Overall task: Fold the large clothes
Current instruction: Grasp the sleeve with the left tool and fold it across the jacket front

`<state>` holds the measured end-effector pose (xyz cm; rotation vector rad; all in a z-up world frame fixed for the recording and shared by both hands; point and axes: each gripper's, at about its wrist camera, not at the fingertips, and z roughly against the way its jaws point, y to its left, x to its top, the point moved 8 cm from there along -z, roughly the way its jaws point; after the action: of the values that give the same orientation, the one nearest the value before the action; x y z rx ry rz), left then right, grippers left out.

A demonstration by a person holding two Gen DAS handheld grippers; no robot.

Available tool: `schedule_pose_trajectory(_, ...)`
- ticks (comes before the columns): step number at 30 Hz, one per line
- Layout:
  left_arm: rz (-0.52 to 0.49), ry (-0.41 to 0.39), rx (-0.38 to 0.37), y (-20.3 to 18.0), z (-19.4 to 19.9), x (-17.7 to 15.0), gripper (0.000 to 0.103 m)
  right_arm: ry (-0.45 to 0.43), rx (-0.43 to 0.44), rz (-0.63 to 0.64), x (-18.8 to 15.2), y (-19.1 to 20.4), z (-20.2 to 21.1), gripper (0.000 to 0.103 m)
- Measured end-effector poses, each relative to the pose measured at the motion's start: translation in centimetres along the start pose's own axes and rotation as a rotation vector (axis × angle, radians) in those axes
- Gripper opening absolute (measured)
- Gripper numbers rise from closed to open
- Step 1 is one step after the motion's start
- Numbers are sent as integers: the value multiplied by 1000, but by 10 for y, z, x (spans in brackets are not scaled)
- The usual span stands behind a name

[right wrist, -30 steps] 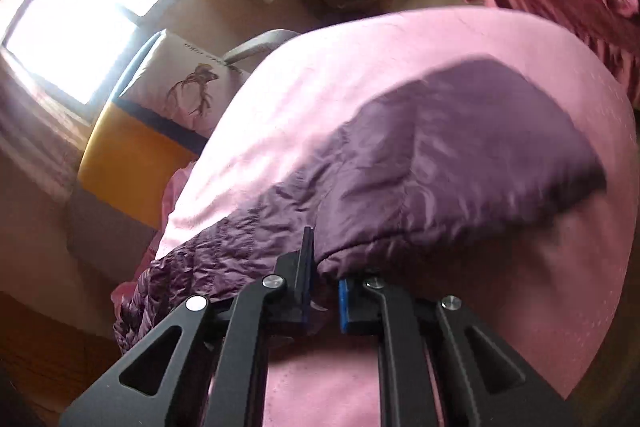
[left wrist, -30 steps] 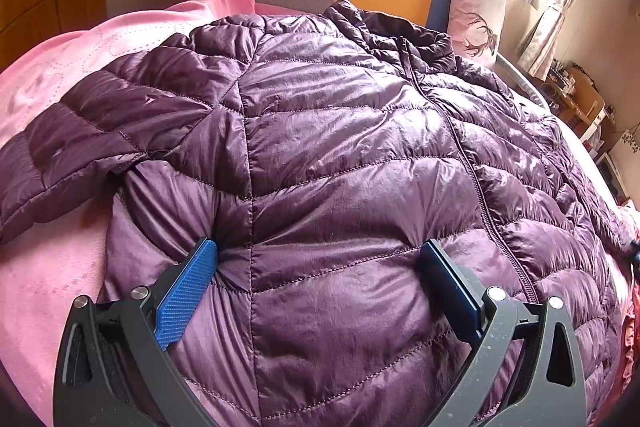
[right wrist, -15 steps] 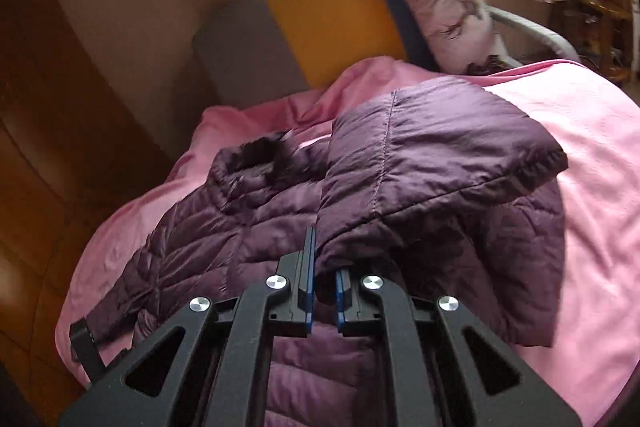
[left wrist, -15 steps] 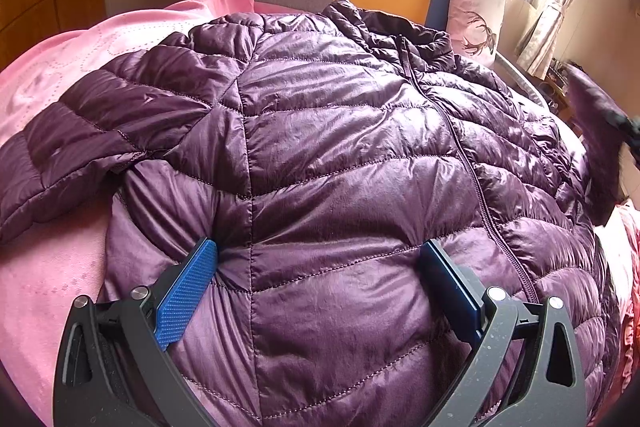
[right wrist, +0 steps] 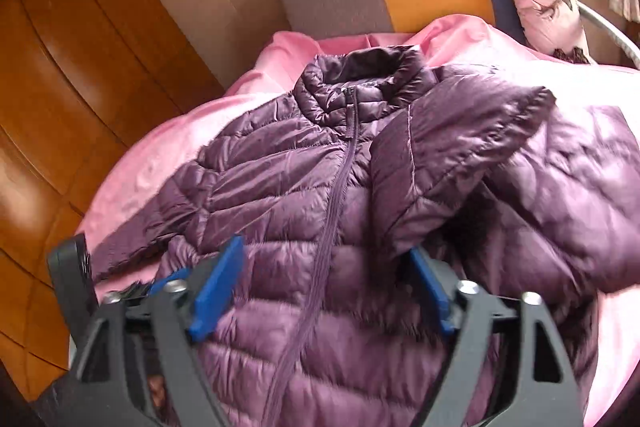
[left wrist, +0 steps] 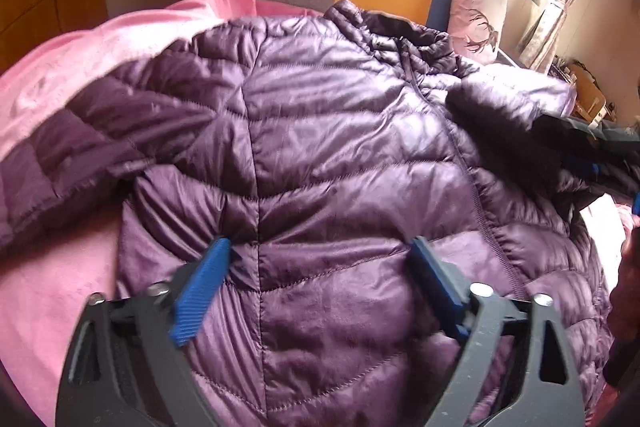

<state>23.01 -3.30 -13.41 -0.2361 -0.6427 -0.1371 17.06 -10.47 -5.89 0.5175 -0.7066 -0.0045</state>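
Right wrist view, right gripper (right wrist: pixel 324 267) spread wide, empty, above purple puffer jacket (right wrist: pixel 304 195), sleeve (right wrist: pixel 452 147) folded across front, seemingly resting, left gripper (left wrist: pixel 320 259) likewise released, pink bedsheet (left wrist: pixel 52 267) beneath.

The purple jacket (right wrist: pixel 320 187) lies zipped on the pink bed (right wrist: pixel 168 147), its right sleeve (right wrist: pixel 452 147) folded across the chest; the right gripper (right wrist: pixel 324 275) has its jaws wide apart.

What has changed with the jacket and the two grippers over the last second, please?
The right gripper carried the sleeve up off the pink sheet and across the jacket front, then opened its jaws and let go. The left gripper stayed open on the jacket's lower front, and the other sleeve remains spread out.
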Motion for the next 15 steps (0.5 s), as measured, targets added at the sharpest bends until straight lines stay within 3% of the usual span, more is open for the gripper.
schedule_pose_trajectory(2,-21,-47,-31,-13,14,12,83,-16,22,-47,-11,-12,15,94)
schedule_pose_trajectory(7,-178,-96,-124,-77,30,37,83,-54,79,-216,-33,-51,50,96)
schedule_pose_trajectory(10,-284,-89,-154,-120,24,43,83,-72,61,-278,-51,-75,69,96)
schedule_pose_trajectory(15,-414,-42,-114,-182,-11,49,83,-91,43,-324,-75,-98,90,96)
